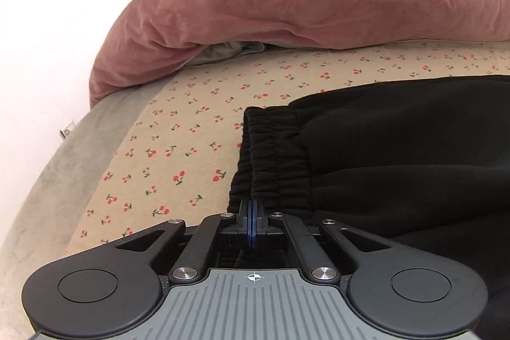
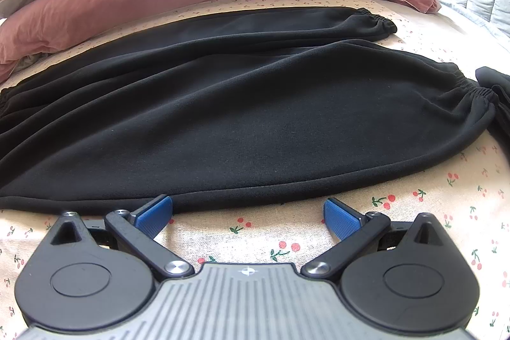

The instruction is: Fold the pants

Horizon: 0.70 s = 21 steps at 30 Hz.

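Because a fold needs a held corner, the left gripper (image 1: 252,212) is clenched on the pants' (image 2: 223,104) waistband (image 1: 274,155) (near edge), while the right gripper (image 2: 248,214) waits released beside the leg's hem.

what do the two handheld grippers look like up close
Both look alike: the left gripper and right gripper have black linkage arms with silver pivot screws, two round black discs, a ribbed grey body with a small white crosshair mark, and textured blue finger pads. No cables or sleeves show.

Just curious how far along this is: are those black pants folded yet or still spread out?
Spread out. The black pants lie flat along the cherry-print sheet, both legs side by side, each elastic cuff showing separately.
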Each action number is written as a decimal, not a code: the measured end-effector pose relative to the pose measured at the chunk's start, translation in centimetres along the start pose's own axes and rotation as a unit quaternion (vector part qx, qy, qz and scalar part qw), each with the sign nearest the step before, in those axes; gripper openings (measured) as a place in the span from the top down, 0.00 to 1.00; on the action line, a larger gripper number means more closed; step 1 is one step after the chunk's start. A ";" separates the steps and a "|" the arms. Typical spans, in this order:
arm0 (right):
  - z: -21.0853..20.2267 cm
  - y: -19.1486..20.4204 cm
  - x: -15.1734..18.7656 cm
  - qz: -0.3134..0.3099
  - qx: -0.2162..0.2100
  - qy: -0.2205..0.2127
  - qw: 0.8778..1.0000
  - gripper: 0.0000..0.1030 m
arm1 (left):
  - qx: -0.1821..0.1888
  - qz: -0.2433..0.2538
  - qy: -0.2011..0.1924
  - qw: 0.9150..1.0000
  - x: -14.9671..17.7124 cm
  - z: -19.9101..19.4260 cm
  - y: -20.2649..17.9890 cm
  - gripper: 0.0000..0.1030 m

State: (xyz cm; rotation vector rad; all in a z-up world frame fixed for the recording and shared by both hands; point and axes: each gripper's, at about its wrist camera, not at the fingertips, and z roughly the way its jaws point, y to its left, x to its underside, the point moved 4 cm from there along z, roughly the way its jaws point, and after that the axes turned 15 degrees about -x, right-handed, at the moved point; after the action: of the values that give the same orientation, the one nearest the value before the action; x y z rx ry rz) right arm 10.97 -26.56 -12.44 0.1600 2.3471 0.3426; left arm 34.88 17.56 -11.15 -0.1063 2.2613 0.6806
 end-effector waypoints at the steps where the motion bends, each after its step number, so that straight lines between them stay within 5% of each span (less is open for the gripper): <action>1: 0.0 0.0 0.0 0.000 0.001 0.000 1.000 0.11 | -0.005 0.000 -0.005 1.000 0.1 -0.1 0.1 1.00; 10: 0.1 0.1 -0.1 0.001 0.004 0.000 1.000 0.11 | 0.003 -0.020 -0.010 1.000 0.1 0.1 2.1 1.00; 15: 0.1 0.1 -0.1 0.001 0.004 0.000 1.000 0.11 | -0.017 0.008 -0.026 0.999 0.3 0.0 1.9 0.99; 19: 0.0 0.3 -0.1 -0.002 -0.002 -0.001 1.000 0.11 | -0.053 0.007 -0.008 0.999 0.5 1.3 2.7 0.99; 21: 0.0 0.4 -0.1 -0.003 -0.006 -0.001 1.000 0.11 | -0.029 -0.014 0.017 0.999 0.8 2.3 3.9 0.99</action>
State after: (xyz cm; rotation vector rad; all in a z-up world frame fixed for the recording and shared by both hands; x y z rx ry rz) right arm 11.02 -26.25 -12.24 0.1461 2.3431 0.3542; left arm 34.75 22.19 -11.31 -0.1782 2.2681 0.7354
